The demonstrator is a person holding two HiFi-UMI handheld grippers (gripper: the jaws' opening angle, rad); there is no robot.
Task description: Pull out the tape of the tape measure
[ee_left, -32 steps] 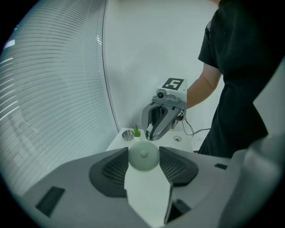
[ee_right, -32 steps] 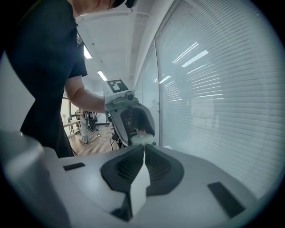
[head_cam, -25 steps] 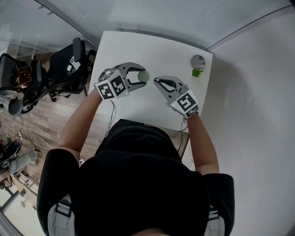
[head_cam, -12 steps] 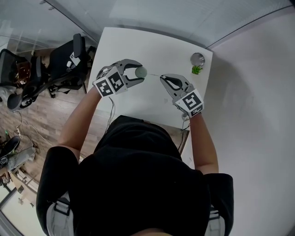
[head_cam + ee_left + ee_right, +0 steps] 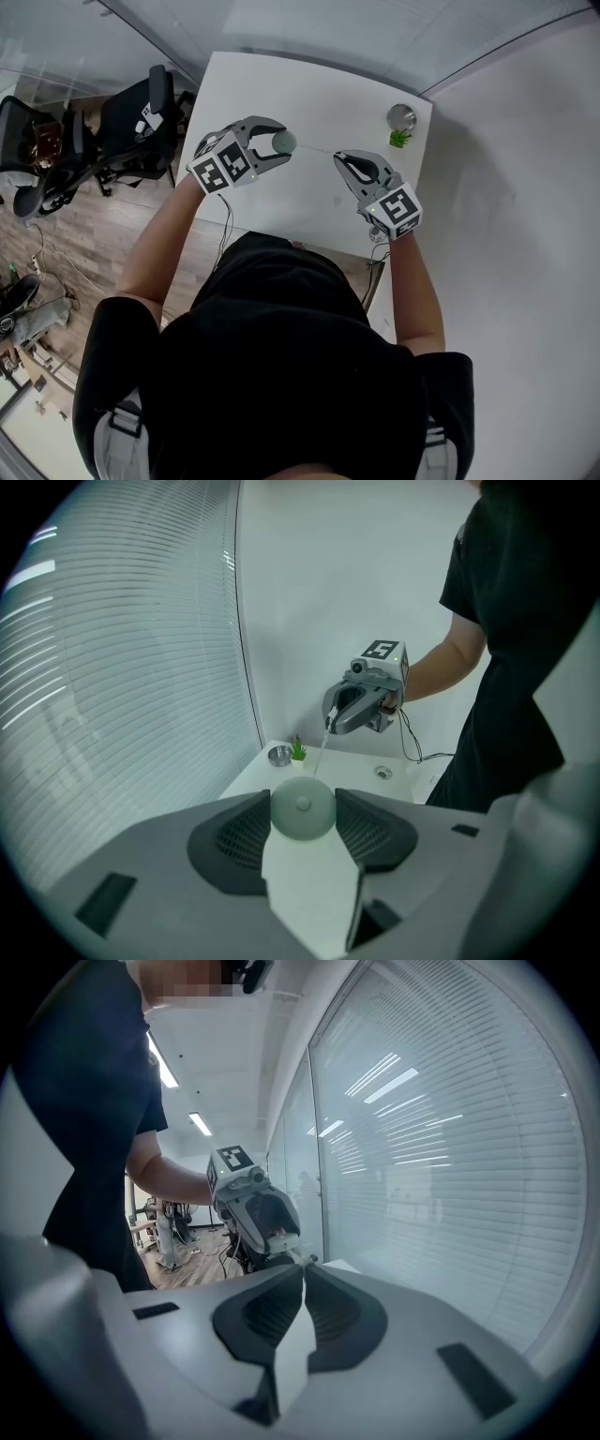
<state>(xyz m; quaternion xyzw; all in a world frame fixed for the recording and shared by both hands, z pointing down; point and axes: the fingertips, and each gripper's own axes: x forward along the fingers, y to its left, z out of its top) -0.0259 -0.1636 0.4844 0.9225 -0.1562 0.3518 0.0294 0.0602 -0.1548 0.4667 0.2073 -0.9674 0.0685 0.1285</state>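
A small round pale-green tape measure (image 5: 285,142) sits between the jaws of my left gripper (image 5: 280,144), which is shut on its case above the white table (image 5: 281,89). In the left gripper view the case (image 5: 302,808) is pinched from both sides. A thin tape (image 5: 316,151) runs from it to my right gripper (image 5: 338,157), whose jaws are shut on the tape's end. In the left gripper view the tape (image 5: 319,757) rises to the right gripper (image 5: 329,726). The right gripper view shows its own jaws (image 5: 303,1267) closed and the left gripper (image 5: 278,1235) opposite.
A small green plant (image 5: 401,145) and a round metal cup (image 5: 402,122) stand at the table's far right corner. A cable grommet (image 5: 382,772) sits near the table's edge. Office chairs (image 5: 131,122) stand left of the table, and a white wall is on the right.
My right gripper has moved to the right, away from the left one, and the strip of tape between the two has grown longer. The left gripper has stayed almost in place.
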